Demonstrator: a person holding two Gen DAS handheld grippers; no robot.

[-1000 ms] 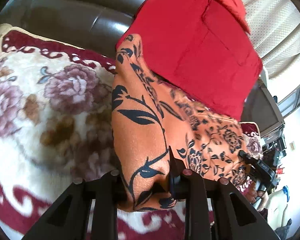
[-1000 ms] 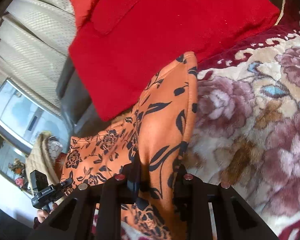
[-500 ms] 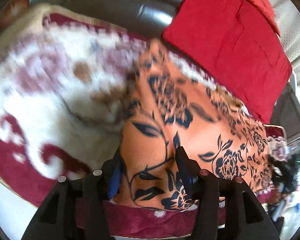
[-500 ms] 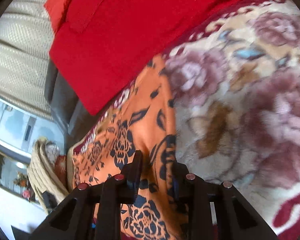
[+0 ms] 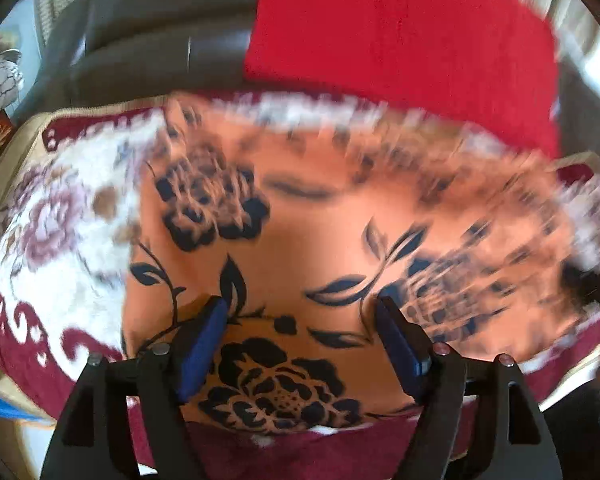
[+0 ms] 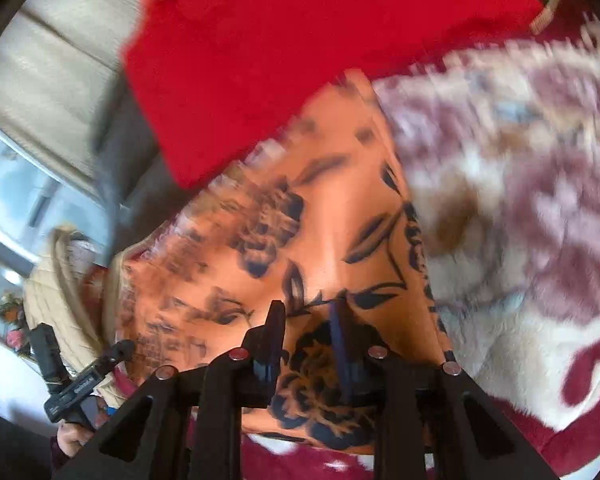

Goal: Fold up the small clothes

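Note:
An orange cloth with a dark blue flower print (image 5: 320,240) lies spread flat on a plush floral blanket (image 5: 52,216). It also shows in the right wrist view (image 6: 320,232). My left gripper (image 5: 300,320) is open, its blue-padded jaws wide apart just above the cloth's near edge. My right gripper (image 6: 306,320) hovers over the cloth's near right corner with a narrow gap between its jaws; no cloth is pinched between them. The left gripper (image 6: 88,372) shows at the lower left of the right wrist view.
A red cushion (image 5: 400,28) leans on the dark sofa back (image 5: 160,40) behind the cloth; it also shows in the right wrist view (image 6: 280,40). Beige curtains (image 6: 52,60) and a window (image 6: 20,200) are off to the side. The blanket's maroon border (image 5: 300,452) runs along the near edge.
Both grippers brought the cloth's raised edge down toward the near side and let it go. The left jaws opened wide, the right jaws parted a little. The cloth now lies flat.

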